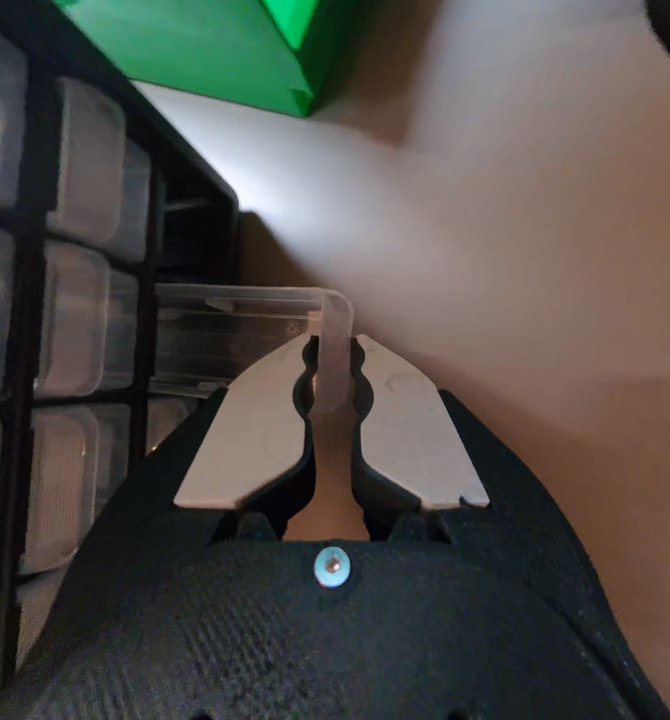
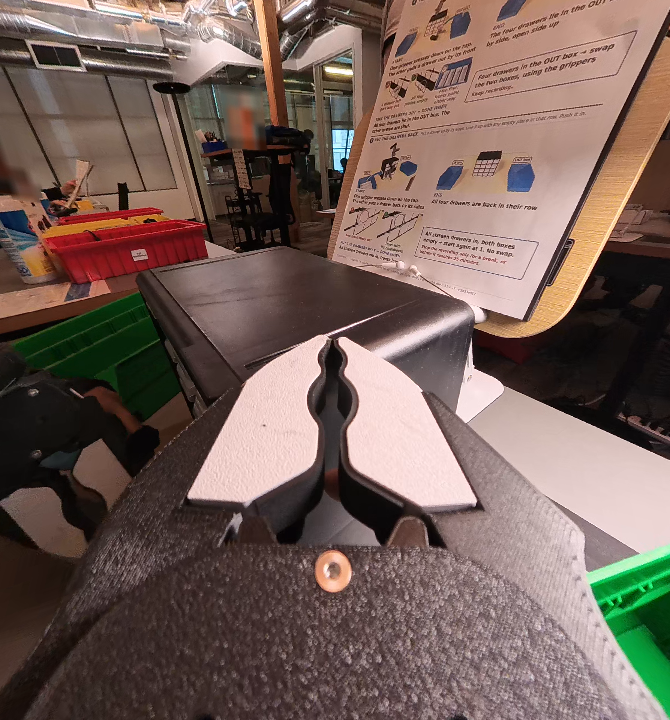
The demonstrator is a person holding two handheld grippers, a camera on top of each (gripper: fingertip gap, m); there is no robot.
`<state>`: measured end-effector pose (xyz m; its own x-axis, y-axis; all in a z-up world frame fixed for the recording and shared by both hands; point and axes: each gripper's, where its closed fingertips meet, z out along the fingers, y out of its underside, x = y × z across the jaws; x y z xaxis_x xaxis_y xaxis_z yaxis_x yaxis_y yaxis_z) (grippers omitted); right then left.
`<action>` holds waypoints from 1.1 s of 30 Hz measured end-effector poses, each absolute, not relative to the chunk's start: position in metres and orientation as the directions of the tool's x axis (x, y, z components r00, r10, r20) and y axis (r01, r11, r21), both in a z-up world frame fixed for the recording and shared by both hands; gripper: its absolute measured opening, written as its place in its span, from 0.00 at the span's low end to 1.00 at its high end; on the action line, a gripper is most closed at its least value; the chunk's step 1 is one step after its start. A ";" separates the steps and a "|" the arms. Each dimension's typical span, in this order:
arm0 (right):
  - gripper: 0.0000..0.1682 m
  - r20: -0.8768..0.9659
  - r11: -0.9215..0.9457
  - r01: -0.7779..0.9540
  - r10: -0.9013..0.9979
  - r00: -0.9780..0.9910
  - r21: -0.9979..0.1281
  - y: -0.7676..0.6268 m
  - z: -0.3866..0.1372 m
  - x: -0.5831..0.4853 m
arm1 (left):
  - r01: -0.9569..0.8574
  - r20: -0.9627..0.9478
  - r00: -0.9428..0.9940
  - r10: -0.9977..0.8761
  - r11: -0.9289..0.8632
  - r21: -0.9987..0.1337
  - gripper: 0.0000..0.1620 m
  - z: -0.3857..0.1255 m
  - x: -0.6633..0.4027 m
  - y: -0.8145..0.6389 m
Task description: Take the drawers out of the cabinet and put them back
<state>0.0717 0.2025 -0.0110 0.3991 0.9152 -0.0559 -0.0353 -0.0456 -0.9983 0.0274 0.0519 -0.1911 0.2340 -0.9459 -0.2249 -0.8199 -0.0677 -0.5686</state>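
The left gripper [image 1: 334, 343] is clamping the front of one clear drawer [image 1: 239, 335], which is sticking halfway out of the black cabinet [image 1: 146, 272]. The right gripper [image 2: 333, 343], jaws together and empty, is resting on the cabinet's top [image 2: 286, 296]. Two green boxes [image 2: 103, 350] [image 2: 652, 607] are flanking it on the desk [image 2: 559, 459].

The partly pulled clear drawer [image 1: 243, 331] juts out of the black cabinet [image 1: 146, 272] into bare tabletop [image 1: 500, 311], which lies open beside it. A green bin [image 1: 216, 58] bounds that open stretch beyond. Above, the cabinet's flat top [image 2: 286, 296] is free, hemmed by an instruction board [image 2: 500, 156] just behind and another green bin [image 2: 652, 607] beside.
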 end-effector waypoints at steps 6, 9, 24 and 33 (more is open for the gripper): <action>0.00 -0.051 -0.042 -0.031 0.914 0.402 -0.999 0.202 -0.011 0.072 | -0.761 -0.420 0.430 -0.799 -0.071 -0.645 0.13 -0.187 0.021 0.097; 0.00 -0.051 -0.042 -0.031 0.914 0.402 -0.999 0.202 -0.011 0.072 | -0.731 -0.491 0.526 -0.695 -0.074 -0.678 0.16 -0.183 0.013 0.116; 0.00 -0.064 -0.051 -0.045 0.918 0.391 -0.998 0.202 -0.011 0.072 | -0.832 -0.823 0.477 -0.308 0.144 -0.536 0.12 -0.181 0.005 0.130; 0.00 -0.070 -0.054 -0.051 0.918 0.391 -0.997 0.202 -0.011 0.072 | -0.906 -0.925 0.328 -0.193 0.211 -0.366 0.07 -0.182 0.003 0.133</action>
